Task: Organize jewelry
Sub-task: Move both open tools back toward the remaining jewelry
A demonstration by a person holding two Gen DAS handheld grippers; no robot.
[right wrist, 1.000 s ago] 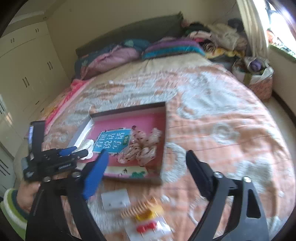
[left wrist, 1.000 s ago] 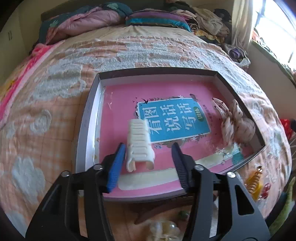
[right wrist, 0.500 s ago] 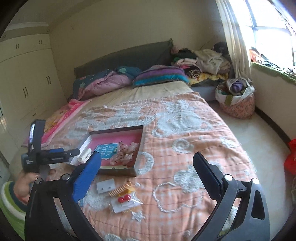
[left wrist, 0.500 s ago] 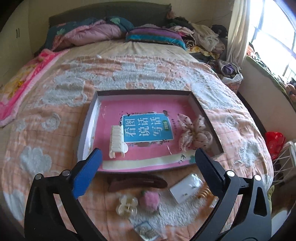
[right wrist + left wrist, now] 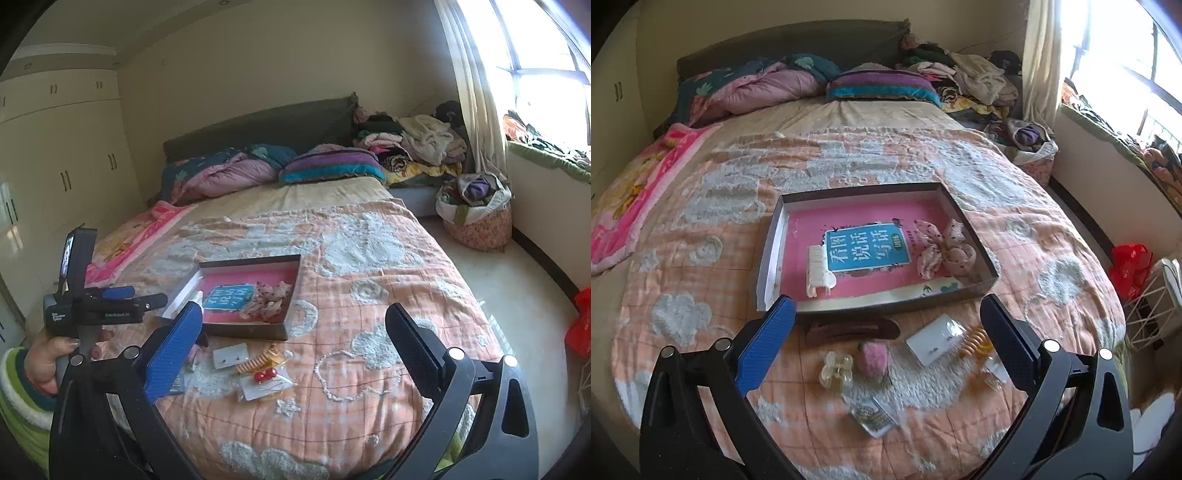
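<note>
**At the foot of the bed: both grippers empty, jewelry half sorted**

Nearest the foot edge of the bed, the left gripper [image 5: 884, 332] hangs above the quilt [image 5: 701, 236] with its jaws spread wide and nothing between them. The right gripper [image 5: 293, 338] is likewise wide apart and empty.

Loose pieces lie on the quilt just below the left gripper: a small packet [image 5: 873, 421], a clear flower-shaped claw clip [image 5: 836, 369], a fuzzy pink strawberry clip [image 5: 873, 356], a white earring card [image 5: 936, 339] and a yellow spiral hair tie [image 5: 977, 341]. A dark brown barrette [image 5: 853, 328] lies against the near wall of the cardboard tray [image 5: 768, 258].

Inside the tray a pink book with a blue label [image 5: 868, 249] covers the bottom. A white claw clip [image 5: 820, 271] rests on its near left part, and a dotted fabric scrunchie [image 5: 943, 251] sits by the right wall.

Pillows and folded bedding [image 5: 882, 83] are piled at the head of the bed.
</note>
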